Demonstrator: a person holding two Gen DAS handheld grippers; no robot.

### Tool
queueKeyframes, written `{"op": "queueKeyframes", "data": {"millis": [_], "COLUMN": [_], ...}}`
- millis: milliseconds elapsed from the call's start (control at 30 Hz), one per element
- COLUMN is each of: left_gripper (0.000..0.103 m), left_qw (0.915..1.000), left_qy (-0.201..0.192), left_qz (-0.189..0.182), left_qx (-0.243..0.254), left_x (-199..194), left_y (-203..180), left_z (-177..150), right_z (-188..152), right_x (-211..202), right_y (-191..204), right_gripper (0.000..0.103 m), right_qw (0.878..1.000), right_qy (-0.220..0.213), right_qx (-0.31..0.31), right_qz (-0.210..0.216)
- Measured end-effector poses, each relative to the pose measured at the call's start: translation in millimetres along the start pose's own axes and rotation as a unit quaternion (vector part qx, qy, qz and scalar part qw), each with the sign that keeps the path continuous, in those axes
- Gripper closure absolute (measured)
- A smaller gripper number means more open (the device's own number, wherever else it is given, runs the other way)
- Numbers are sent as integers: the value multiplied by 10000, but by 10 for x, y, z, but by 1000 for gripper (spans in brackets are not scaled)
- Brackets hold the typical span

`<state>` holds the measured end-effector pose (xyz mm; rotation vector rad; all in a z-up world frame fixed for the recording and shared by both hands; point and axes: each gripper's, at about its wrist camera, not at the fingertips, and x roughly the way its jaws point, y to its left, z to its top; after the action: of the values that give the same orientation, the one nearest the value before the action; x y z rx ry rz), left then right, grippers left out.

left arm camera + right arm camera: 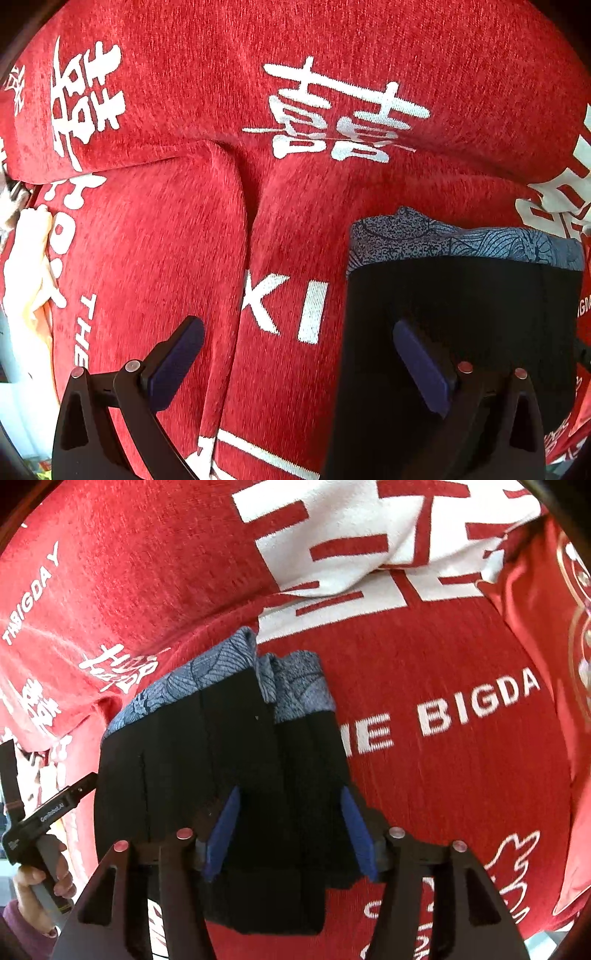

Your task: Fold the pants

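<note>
Lying in a compact dark bundle on the red cover (461, 768), the pants (229, 760) look already folded: black cloth doubled over, with a blue-grey patterned band along the upper edge. In the right wrist view they fill the centre and lower middle of the frame; in the left wrist view they sit at the lower right, on red fabric printed with white characters and lettering. What lies beneath the cover, sofa or bed, cannot be told.

The right gripper (291, 830) hangs over the bundle with its jaws parted, the blue pads standing either side of a dark fold without visibly pinching it, so I read it as released. The left gripper (299, 365) has its jaws spread wide, one pad over bare red fabric and the other over the edge of the pants, grasping nothing. At the lower left of the right wrist view, a hand (40, 886) holds the handle of the other tool.

Judging by this, the folding is at or near its last step, a let-go after laying a fold down. The next move would call for either lifting clear without dragging the top layer, or smoothing the patterned edge, which sits slightly uneven.
</note>
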<state>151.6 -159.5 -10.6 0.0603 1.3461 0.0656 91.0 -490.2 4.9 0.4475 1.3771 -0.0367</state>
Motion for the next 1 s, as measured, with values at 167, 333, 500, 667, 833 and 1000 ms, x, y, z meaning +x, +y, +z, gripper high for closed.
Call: {"op": "queueKeyframes", "data": {"millis": [167,333,500,667,833,1000], "left_gripper": [0,0,0,0,0,0], "left_qw": [9999,9990,9960,9875,9684,9527], "left_qy": [12,145,312,322,609,888], "left_qz": [-127,-431,-833,-1541,-2411,-2855], "left_qx": [53,6,17,96,187,543], "left_x": [-49,-66,-70,-93,46,295], "left_y": [6,74,72,17,-40,-144], "left_z": [-66,-160,-213,-198,-105,-49], "right_z": [-61,-150,-196,-152,1,120], "right_x": [-75,-131,-158,-171,16,230], "right_y": [-65,-190,-346,-482,-578,-697], "right_gripper": [40,38,33,24,24,24], "right_qw": [9999,9994,9977,9889,9819,9743], "right_qy": [17,81,203,178,507,804], "right_qx": [104,210,320,412,285,196], "right_qz": [93,247,566,1420,1805,2095]}}
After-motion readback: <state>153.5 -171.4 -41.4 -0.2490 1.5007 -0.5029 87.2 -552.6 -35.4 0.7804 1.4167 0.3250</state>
